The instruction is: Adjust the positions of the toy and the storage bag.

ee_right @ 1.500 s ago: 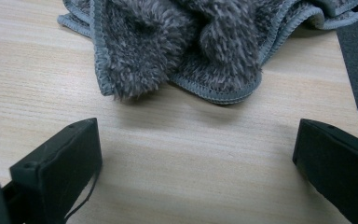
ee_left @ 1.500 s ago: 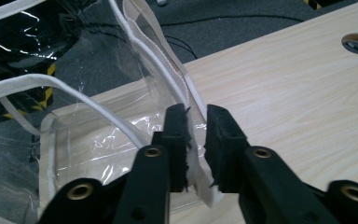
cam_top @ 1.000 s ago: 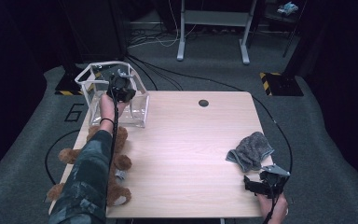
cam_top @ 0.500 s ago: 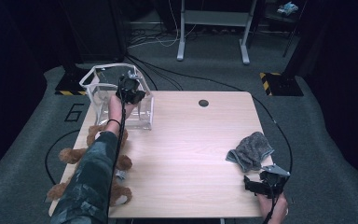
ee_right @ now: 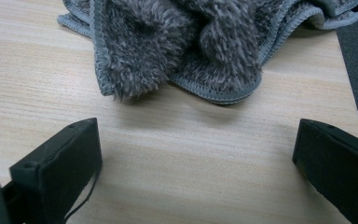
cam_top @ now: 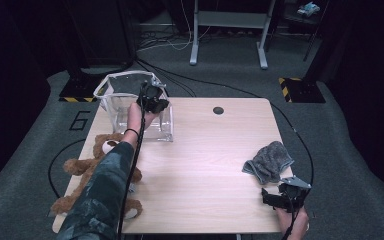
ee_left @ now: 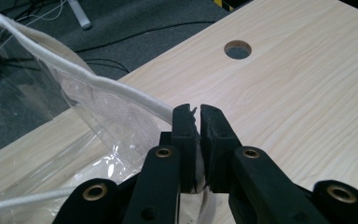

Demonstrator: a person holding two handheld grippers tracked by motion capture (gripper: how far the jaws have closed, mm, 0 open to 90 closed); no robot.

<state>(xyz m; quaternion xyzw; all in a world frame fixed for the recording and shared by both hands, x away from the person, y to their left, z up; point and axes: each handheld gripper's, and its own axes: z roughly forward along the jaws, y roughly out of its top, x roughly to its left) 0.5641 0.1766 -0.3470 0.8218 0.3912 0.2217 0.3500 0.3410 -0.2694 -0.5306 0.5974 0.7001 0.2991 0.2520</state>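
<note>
From the high view, your left gripper (cam_top: 151,97) is stretched out to the far left part of the wooden table (cam_top: 205,165), sitting at the near right rim of the clear plastic bag (cam_top: 125,102) with white piping. Just behind your forearm, at the table's left edge, lies a brown teddy bear (cam_top: 82,167). Your right gripper (cam_top: 280,196) rests low at the near right corner, and the grey towel (cam_top: 269,161) sits crumpled just ahead of its jaws, apart from them. A round cable hole (cam_top: 218,110) marks the far side of the table.

In the left gripper view, your jaws are pressed nearly together, pinching the white-piped rim of the bag (ee_left: 98,88) between their pads; a sliver of it pokes up between the tips. The bag's clear wall falls away to the left of the jaws and below them, wrinkled against the table (ee_left: 307,84). The cable hole (ee_left: 237,49) lies well ahead of the jaw tips, a little to the right.

In the right gripper view, your jaws stand wide apart with nothing but bare table (ee_right: 191,154) between them. The towel (ee_right: 182,42) lies straight ahead of the jaws, its stitched hem near but not touching either jaw.
</note>
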